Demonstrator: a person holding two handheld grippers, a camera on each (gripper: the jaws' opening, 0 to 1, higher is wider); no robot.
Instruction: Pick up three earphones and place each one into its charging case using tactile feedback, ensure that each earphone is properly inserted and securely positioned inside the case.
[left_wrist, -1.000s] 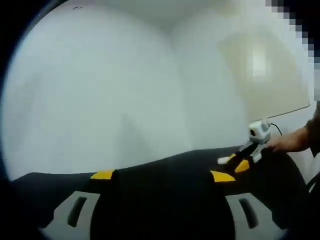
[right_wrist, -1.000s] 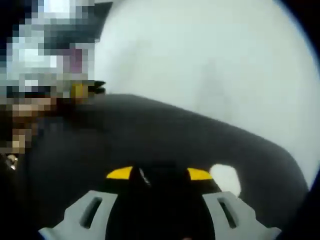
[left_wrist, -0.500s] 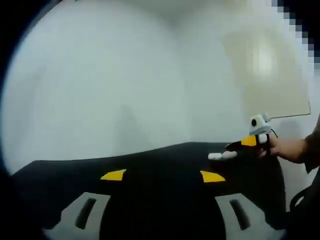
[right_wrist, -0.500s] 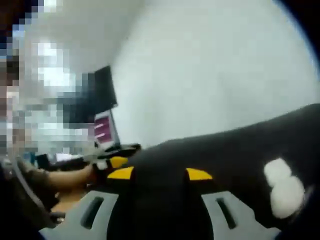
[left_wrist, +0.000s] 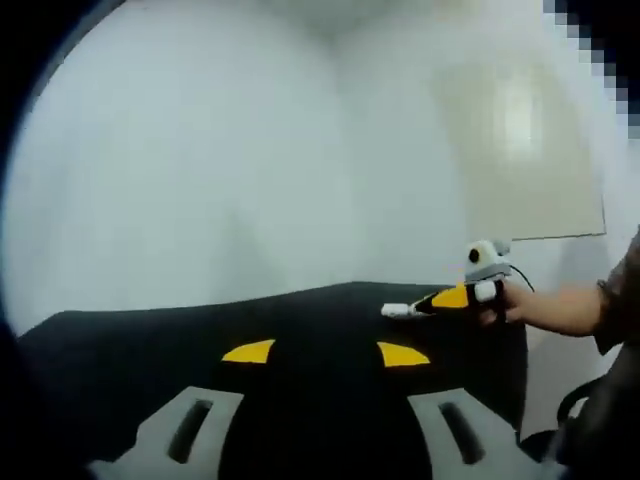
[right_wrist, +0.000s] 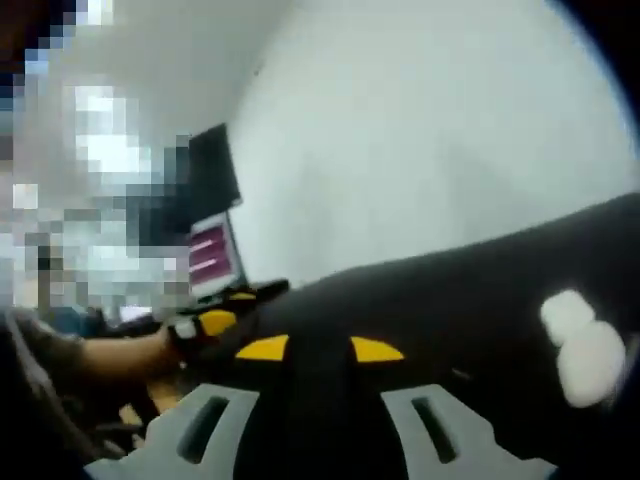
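Note:
My left gripper (left_wrist: 326, 353) stands open over a black table (left_wrist: 150, 340), its yellow-tipped jaws apart with nothing between them. In the left gripper view the right gripper (left_wrist: 452, 297) comes in from the right, held by a hand (left_wrist: 545, 307), with a small white thing (left_wrist: 395, 310) on the table at its tip. My right gripper (right_wrist: 320, 349) is open and empty over the same table (right_wrist: 450, 310). Blurred white rounded things (right_wrist: 582, 348) lie to its right; I cannot tell case from earphone. The left gripper (right_wrist: 207, 324) shows at the left, held by a hand (right_wrist: 110, 355).
A pale wall (left_wrist: 250, 170) rises behind the table. A beige panel (left_wrist: 525, 150) hangs at the right in the left gripper view. A dark monitor (right_wrist: 208, 250) with a pink screen stands beyond the table's left end in the right gripper view.
Both pairs of jaws have narrowed but stay apart. The right gripper view swung left from the table toward the monitor, and the white things now sit at its right edge.

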